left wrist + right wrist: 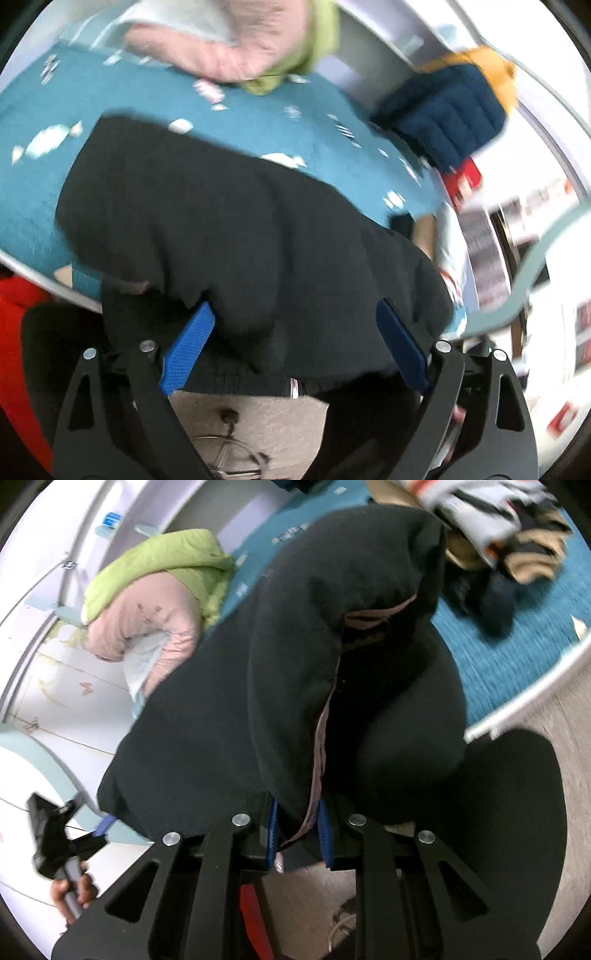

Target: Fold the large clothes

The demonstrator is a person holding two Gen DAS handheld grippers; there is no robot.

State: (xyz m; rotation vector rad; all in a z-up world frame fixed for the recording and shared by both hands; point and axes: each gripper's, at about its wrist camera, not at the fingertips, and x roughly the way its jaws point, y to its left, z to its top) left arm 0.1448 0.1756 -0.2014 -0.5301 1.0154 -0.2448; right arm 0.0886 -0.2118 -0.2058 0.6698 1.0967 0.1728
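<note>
My right gripper (299, 830) pinches the black garment's (295, 664) near hem – cloth running lengthwise away across the teal table (517, 657) – while my left gripper (295, 343) gapes wide, hem draped loose between its fingers.

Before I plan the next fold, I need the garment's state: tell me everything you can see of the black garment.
The black garment is large, thick and matte, like fleece, with a pinkish lining or seam showing at an opening. It lies bunched over the teal patterned table cover, hanging past the table's near edge. The right tool pinches its edge; the left tool stands open around a hanging fold.
</note>
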